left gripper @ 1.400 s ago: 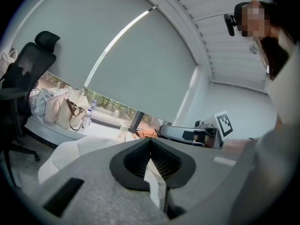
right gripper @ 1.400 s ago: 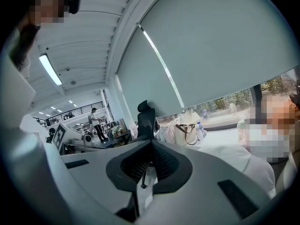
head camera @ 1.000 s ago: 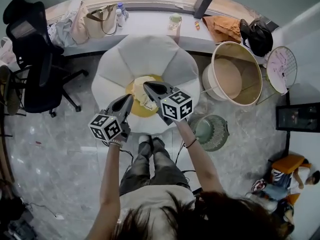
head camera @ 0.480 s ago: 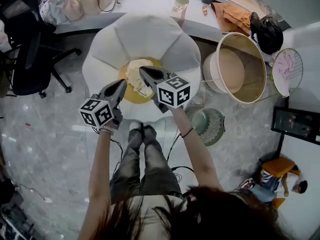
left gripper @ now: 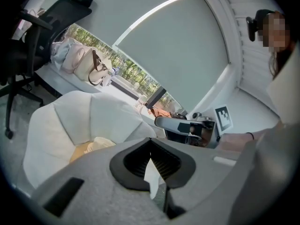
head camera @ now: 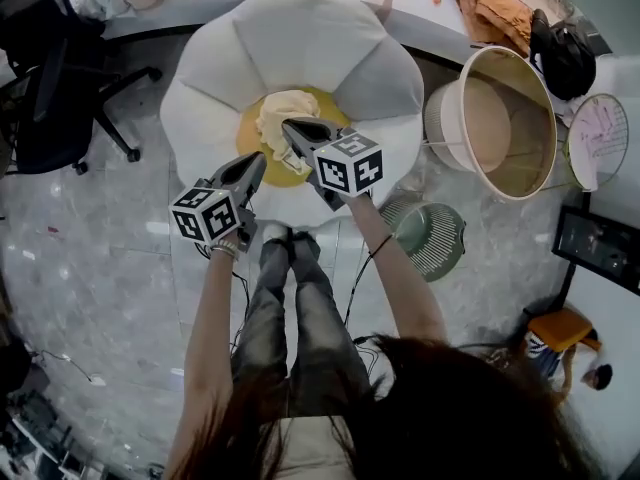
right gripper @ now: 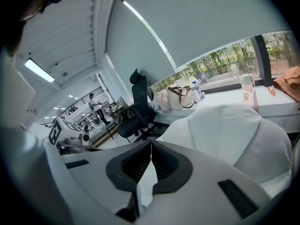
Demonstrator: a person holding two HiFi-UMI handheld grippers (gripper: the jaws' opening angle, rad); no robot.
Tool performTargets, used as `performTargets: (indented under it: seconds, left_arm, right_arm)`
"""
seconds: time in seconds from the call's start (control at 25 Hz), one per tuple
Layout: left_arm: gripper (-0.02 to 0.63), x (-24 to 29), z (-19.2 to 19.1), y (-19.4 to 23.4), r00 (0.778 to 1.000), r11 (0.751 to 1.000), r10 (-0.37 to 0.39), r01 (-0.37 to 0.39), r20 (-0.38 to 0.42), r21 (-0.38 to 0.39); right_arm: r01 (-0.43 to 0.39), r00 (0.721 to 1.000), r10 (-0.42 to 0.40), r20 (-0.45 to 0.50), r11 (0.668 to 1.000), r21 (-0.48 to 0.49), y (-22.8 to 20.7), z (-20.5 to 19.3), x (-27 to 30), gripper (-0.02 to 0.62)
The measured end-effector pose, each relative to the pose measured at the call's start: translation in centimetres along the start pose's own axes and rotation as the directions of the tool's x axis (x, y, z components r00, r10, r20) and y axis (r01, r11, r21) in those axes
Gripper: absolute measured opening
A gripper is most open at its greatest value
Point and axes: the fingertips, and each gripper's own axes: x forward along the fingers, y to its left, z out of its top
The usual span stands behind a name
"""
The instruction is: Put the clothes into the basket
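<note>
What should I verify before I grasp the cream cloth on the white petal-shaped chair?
1. Cream cloth lies free on the round yellow cushion of the white petal-shaped chair: ok.
2. Left gripper jaws open: not ok, shut, empty.
3. Right gripper jaws open: not ok, shut, empty.
4. Round beige basket empty, top open: ok.
5. More clothes under the cloth: cannot tell.

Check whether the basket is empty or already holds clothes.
Empty: in the head view the basket shows only a bare beige inside. The cream garment lies on the white chair's yellow seat.
</note>
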Motion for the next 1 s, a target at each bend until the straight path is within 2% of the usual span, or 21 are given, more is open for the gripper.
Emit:
performTargets:
  seconds: [0.24,0.56,0.76,0.92,1.0]
  left_arm:
    - [0.011,1.6,-1.5,2.2,1.000,1.000,-0.007,0.007,-0.023,0.000]
    - [0.011,3.5,-2.3,5.0,0.998,1.000,-0.019,0.020,-0.059,0.021]
    - [0.011,4.6,-3.7,6.9,0.996,1.000,-0.017,0.017,-0.086,0.002]
    - [0.011,6.0,-5.2,8.0,0.994,1.000,-0.014,0.013,-0.106,-0.013]
    - [0.011,6.8,-5.5,8.6,0.994,1.000,-0.024,0.023,-0.103,-0.016]
  right_arm:
    - [0.001,1.000,0.000,-0.024,0.999,0.040,-2.4,-2.1,2.5,0.011]
    - [0.016,0.996,-0.012,-0.093,0.999,0.041,-5.4,-5.4,5.0,0.011]
    - [0.019,0.992,-0.010,-0.129,0.997,0.070,-7.3,-7.6,6.6,0.012]
    - [0.066,0.982,-0.050,-0.184,0.994,0.085,-9.3,-10.4,7.2,0.016]
    - [0.095,0.979,-0.070,-0.193,0.988,0.121,-10.6,-11.3,7.6,0.067]
